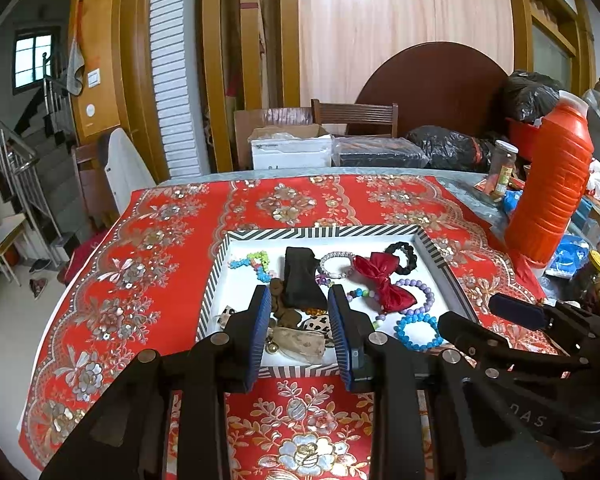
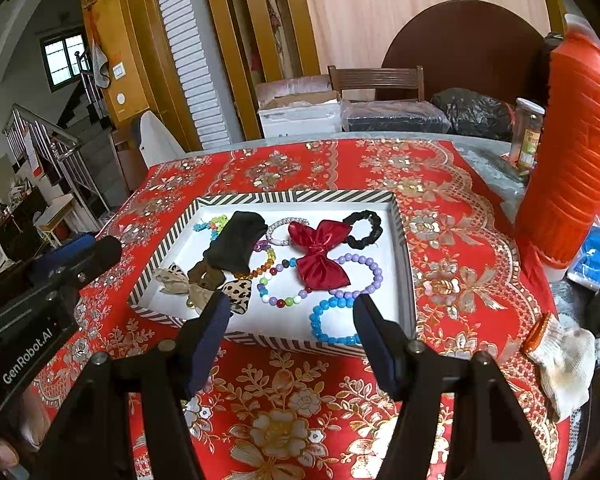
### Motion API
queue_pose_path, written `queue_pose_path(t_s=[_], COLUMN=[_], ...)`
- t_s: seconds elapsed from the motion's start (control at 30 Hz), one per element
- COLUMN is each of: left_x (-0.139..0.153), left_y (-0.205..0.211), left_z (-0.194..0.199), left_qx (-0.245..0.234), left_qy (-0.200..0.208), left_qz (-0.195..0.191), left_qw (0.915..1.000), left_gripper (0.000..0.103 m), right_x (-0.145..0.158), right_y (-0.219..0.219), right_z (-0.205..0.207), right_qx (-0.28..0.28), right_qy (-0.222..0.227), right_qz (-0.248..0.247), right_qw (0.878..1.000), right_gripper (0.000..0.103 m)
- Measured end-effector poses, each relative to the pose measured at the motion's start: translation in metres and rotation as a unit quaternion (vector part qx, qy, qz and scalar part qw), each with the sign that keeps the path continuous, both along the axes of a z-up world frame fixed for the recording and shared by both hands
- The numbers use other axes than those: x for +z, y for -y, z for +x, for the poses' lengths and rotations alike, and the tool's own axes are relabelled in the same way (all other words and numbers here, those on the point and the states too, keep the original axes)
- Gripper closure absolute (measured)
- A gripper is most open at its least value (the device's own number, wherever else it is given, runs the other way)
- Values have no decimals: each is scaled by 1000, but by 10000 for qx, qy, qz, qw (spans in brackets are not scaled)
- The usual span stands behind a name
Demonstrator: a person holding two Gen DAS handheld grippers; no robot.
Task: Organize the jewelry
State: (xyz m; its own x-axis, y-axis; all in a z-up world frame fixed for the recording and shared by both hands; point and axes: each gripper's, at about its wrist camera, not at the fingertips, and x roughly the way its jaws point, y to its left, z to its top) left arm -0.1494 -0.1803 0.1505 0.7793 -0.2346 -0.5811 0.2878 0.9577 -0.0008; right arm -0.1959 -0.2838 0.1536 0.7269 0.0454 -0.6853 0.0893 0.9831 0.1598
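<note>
A striped-rim tray [image 1: 320, 233] [image 2: 292, 196] with a white floor holds the jewelry: a red bow [image 1: 384, 280] [image 2: 320, 256], a black scrunchie [image 1: 410, 256] [image 2: 374, 224], a purple bead bracelet [image 1: 431, 296] [image 2: 378, 276], a blue bead bracelet [image 1: 400, 328] [image 2: 314, 320], a black pouch [image 1: 300, 280] [image 2: 236, 244] and a leopard bow [image 1: 316, 326] [image 2: 238, 292]. My left gripper [image 1: 300, 312] hangs open over the tray's near left part, nothing between its pads. My right gripper [image 2: 290, 304] stands open wider over the near rim, beside the blue bracelet, holding nothing.
The tray lies on a red floral cloth [image 2: 300, 408] over the table. A tall orange bottle [image 1: 552, 192] [image 2: 576, 160] and a glass jar [image 1: 504, 168] stand at the right. A white glove [image 2: 564, 360] lies near the right edge. Boxes, bags and a chair are behind.
</note>
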Motion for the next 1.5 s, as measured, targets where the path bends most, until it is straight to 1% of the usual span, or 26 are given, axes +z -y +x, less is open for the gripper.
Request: queue_pose_path(t_s=[0.57, 0.83, 1.5], left_x=[-10, -14, -16], left_y=[0, 2, 2], left_z=[1, 2, 6], left_qx=[52, 47, 56], left_qy=[-41, -114, -130], left_qz=[66, 105, 132], left_qw=[10000, 9999, 9998], left_gripper=[75, 75, 75], right_x=[-8, -10, -11], right_y=[-1, -2, -3], right_z=[4, 4, 9], right_qx=[41, 39, 77], right_qy=[-65, -94, -145], right_qz=[92, 49, 92], right_qw=[9999, 9999, 9998], right_gripper=[36, 36, 35])
